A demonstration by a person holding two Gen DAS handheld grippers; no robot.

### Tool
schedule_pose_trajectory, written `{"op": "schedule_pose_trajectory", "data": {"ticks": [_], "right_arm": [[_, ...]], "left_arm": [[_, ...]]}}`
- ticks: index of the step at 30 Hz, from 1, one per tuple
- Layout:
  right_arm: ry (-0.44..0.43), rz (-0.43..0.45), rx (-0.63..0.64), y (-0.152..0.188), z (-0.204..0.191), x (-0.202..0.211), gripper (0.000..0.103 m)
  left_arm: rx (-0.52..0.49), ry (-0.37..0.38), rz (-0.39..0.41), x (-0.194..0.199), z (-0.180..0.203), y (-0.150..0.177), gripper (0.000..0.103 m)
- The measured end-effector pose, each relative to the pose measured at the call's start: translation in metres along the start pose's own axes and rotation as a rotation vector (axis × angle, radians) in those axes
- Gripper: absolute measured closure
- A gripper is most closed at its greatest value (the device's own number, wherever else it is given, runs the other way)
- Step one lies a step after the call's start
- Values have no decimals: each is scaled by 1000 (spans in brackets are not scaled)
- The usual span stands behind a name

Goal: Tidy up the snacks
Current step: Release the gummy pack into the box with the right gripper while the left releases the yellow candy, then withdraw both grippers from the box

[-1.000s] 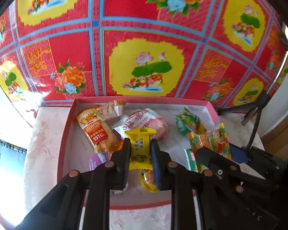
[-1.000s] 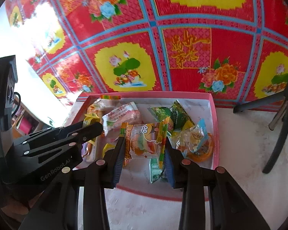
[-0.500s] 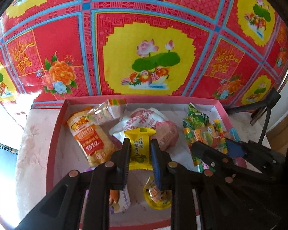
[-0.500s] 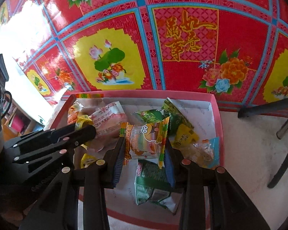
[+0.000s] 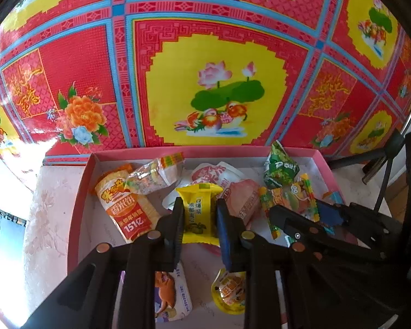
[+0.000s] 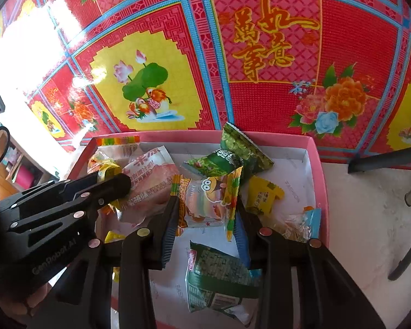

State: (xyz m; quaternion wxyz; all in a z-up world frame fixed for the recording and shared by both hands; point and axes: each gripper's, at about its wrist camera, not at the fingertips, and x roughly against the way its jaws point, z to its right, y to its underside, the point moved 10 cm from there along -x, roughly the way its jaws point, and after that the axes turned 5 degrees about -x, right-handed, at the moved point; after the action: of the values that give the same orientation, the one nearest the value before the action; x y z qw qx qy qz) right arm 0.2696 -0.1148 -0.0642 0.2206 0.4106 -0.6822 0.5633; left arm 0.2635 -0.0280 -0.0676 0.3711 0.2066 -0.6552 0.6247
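Note:
A pink-rimmed tray [image 5: 79, 205] [image 6: 319, 170] holds several loose snack packs. My left gripper [image 5: 199, 213] is shut on a small yellow snack pack [image 5: 199, 211] and holds it above the tray's middle. My right gripper [image 6: 207, 208] is shut on a cartoon-printed burger gummy pack [image 6: 208, 203], also above the tray. In the left wrist view the right gripper [image 5: 301, 219] sits just to the right with its pack. In the right wrist view the left gripper [image 6: 109, 183] is at the left.
In the tray lie an orange rice-cracker pack [image 5: 123, 208], a pink-white pack [image 5: 233, 186], green packs [image 6: 233, 153] [image 6: 219, 277], another yellow pack [image 6: 263, 194] and a jelly cup [image 5: 230, 293]. A red patterned wall [image 5: 205, 82] stands right behind. Black stand legs [image 6: 383, 161] are at the right.
Both grippers have moved forward over the tray, toward the back wall, each keeping hold of its pack. The tray's contents have not moved.

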Motion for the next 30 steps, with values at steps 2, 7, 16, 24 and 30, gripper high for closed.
{"op": "schedule_pose_trajectory", "data": {"ticks": [2, 7, 16, 24, 30], "right_arm": [[0, -1, -1, 0, 0, 0, 65], [-4, -5, -7, 0, 1, 0, 64], [-4, 23, -9, 1, 2, 14, 56], [-3, 60, -19, 5, 1, 38, 41], [-7, 83, -23, 11, -3, 58, 33]], "left_arm": [[-1, 0, 0, 0, 3, 0, 80], [-4, 0, 2, 2, 7, 0, 80], [10, 2, -9, 15, 7, 2, 68], [46, -17, -8, 34, 2, 7, 52], [66, -26, 8, 52, -6, 16, 41]]}}
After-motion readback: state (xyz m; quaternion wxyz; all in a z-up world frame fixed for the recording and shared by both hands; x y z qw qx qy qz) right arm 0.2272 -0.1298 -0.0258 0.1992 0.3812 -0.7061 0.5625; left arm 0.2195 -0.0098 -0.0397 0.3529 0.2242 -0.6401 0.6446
